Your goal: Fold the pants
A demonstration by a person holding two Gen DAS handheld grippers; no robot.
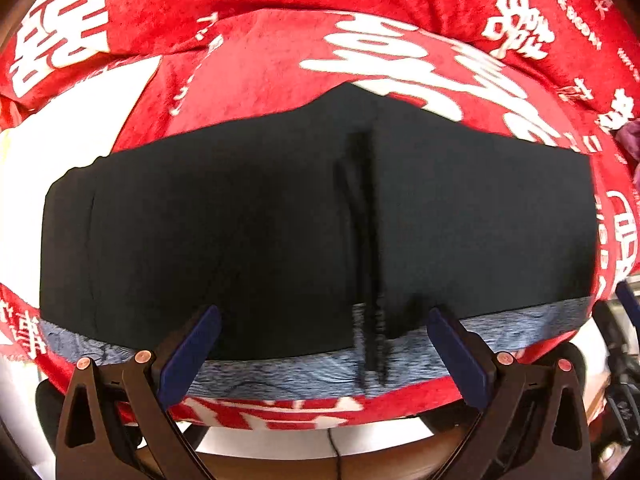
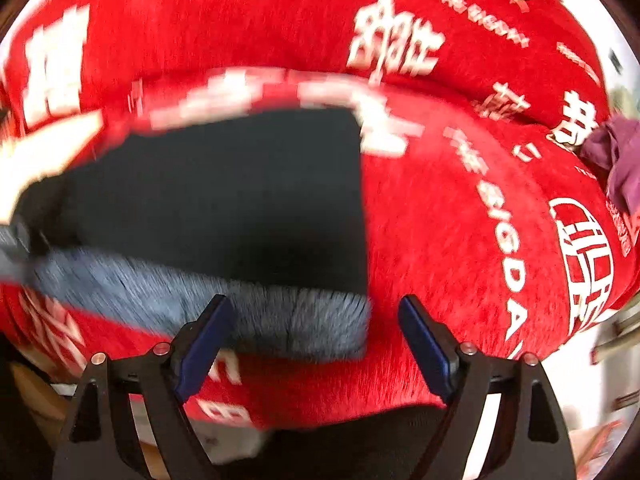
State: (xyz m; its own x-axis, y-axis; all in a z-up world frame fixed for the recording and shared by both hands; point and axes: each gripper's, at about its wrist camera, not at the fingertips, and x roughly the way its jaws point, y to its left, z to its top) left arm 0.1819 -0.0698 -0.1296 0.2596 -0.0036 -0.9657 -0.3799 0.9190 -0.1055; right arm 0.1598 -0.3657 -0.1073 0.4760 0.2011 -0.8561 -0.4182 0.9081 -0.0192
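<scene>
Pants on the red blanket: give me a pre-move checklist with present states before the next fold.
1. Pants lie flat in a folded rectangle: ok.
2. Grey waistband exposed along the near edge: ok.
3. Drawstring tucked in: not ok, it lies across the top.
4. Left hand-held gripper open and empty: ok.
5. Right hand-held gripper open and empty: ok.
6. Layers beneath aligned: cannot tell.
</scene>
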